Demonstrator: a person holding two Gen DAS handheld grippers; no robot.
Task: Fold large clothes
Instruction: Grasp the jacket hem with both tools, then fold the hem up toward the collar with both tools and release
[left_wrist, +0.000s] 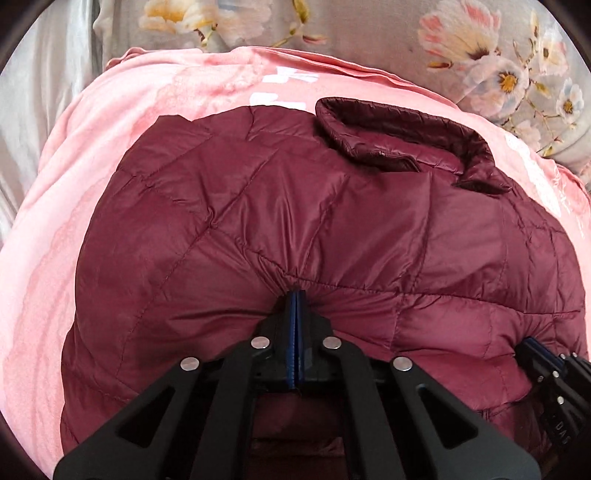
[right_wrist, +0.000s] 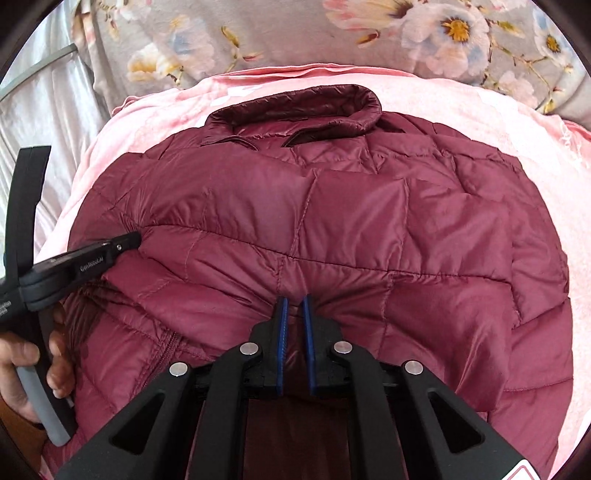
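black left gripper (right_wrist: 135, 240) reads "genrobot.ai", pinching maroon jacket (right_wrist: 332, 229).

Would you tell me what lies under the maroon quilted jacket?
The maroon quilted jacket lies on a pink blanket that shows on the sides in view, with floral bedding beyond the collar. Whatever sits beneath the jacket's middle is covered.

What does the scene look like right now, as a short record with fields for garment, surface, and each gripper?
garment: maroon quilted jacket, collar at the far end
surface: pink blanket over floral bedding
left gripper: shut, pinching a fold of the jacket
right gripper: nearly shut, jacket fabric bunched between its blue pads
hand: holds the left gripper's handle
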